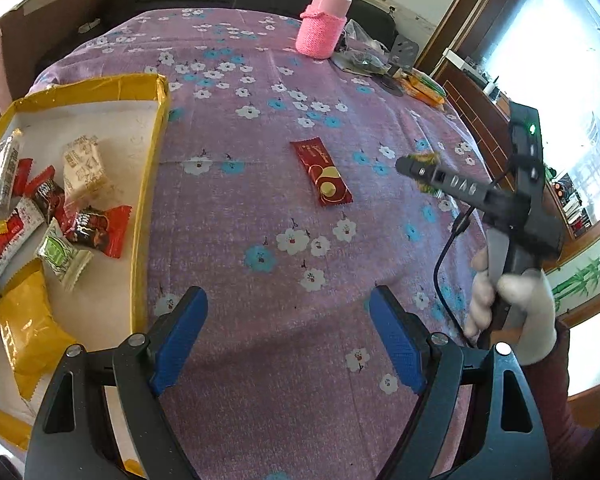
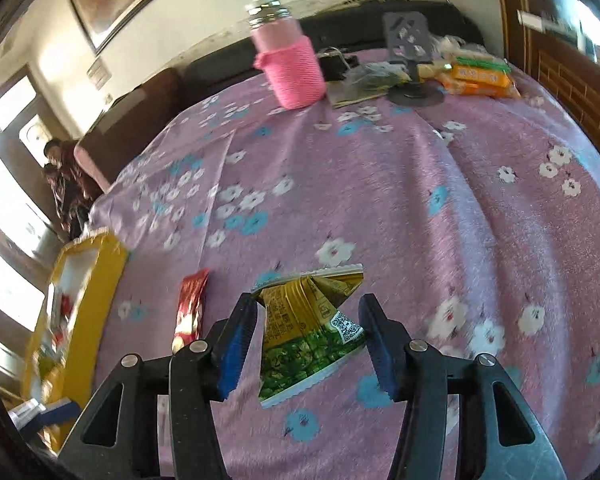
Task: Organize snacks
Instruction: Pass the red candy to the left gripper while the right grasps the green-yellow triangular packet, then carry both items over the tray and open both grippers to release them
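Note:
A yellow box (image 1: 156, 120) at the left holds several wrapped snacks (image 1: 80, 224). A red snack bar (image 1: 323, 174) lies on the floral purple cloth (image 1: 260, 92) in the middle. My left gripper (image 1: 288, 340) is open and empty above the cloth, nearer than the bar. My right gripper (image 2: 308, 340) is shut on a green-and-gold snack packet (image 2: 312, 332), pinched between its blue pads (image 2: 236, 344) and held above the cloth. In the left wrist view the right gripper (image 1: 416, 168) is at the right with the packet at its tip. The red bar (image 2: 190, 304) and the yellow box (image 2: 96, 280) lie left of it.
A pink knit-sleeved bottle (image 1: 322, 24) stands at the far side; it also shows in the right wrist view (image 2: 290, 64). Orange packets (image 2: 476, 78), a dark phone stand (image 2: 410, 40) and plastic bags lie at the far right. A dark sofa runs behind. People stand at the far left (image 2: 64, 176).

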The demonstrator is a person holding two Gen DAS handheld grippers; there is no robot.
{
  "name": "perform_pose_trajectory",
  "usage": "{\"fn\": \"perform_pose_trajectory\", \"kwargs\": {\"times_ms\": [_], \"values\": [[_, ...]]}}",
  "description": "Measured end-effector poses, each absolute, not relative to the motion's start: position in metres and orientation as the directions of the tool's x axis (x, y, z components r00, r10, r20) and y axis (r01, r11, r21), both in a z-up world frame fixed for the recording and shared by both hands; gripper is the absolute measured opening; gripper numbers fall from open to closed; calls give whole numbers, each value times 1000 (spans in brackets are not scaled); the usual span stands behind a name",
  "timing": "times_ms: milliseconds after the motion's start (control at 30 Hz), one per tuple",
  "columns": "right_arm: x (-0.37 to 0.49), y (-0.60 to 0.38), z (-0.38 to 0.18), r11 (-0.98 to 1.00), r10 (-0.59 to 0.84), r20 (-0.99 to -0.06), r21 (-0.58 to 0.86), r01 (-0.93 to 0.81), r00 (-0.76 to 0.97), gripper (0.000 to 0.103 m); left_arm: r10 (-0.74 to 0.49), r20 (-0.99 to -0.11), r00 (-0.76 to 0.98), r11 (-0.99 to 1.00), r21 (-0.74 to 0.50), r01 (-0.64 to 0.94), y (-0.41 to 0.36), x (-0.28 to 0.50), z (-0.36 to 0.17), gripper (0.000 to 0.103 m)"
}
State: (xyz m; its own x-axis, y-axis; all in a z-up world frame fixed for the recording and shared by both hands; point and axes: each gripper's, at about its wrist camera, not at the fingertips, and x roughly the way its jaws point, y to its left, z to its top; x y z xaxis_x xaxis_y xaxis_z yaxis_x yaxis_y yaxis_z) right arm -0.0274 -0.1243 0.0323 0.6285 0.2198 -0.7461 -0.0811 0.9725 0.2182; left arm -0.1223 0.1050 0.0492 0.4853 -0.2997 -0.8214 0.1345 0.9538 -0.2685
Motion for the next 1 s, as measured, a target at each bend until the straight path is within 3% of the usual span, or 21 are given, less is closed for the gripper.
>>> {"fn": "perform_pose_trajectory", "kwargs": {"times_ms": [567, 667, 700, 733, 767, 800, 833, 900, 1000], "values": [[-24, -130, 16, 963, 262, -749, 243, -115, 609, 61, -219, -861, 459, 975, -183, 123, 61, -32, 25, 83], [-25, -130, 16, 963, 263, -752, 241, -120, 605, 53, -193, -873, 449, 980, -149, 131, 47, -12, 14, 83], [-25, -130, 15, 963, 264, -755, 241, -121, 600, 42, -162, -868, 469, 984, -109, 138, 41, -7, 13, 83], [-25, -130, 15, 964, 262, -758, 240, -118, 597, 40, -144, -866, 479, 986, -83, 145, 38, -5, 12, 82], [-25, -131, 15, 965, 257, -760, 237, -114, 597, 39, -139, -865, 481, 985, -71, 157, 34, -3, 11, 78], [-25, -130, 15, 965, 256, -760, 235, -114, 597, 38, -120, -859, 498, 983, -34, 178, 29, -3, 11, 65], [-25, -130, 14, 966, 255, -761, 233, -115, 597, 38, -92, -853, 513, 982, 9, 191, 25, -3, 11, 59], [-25, -130, 14, 967, 251, -761, 227, -117, 598, 37, -127, -837, 532, 969, 10, 247, 21, -8, 13, 30], [-25, -130, 15, 967, 249, -760, 223, -119, 600, 37, -125, -840, 528, 962, 27, 270, 19, -10, 14, 22]]}}
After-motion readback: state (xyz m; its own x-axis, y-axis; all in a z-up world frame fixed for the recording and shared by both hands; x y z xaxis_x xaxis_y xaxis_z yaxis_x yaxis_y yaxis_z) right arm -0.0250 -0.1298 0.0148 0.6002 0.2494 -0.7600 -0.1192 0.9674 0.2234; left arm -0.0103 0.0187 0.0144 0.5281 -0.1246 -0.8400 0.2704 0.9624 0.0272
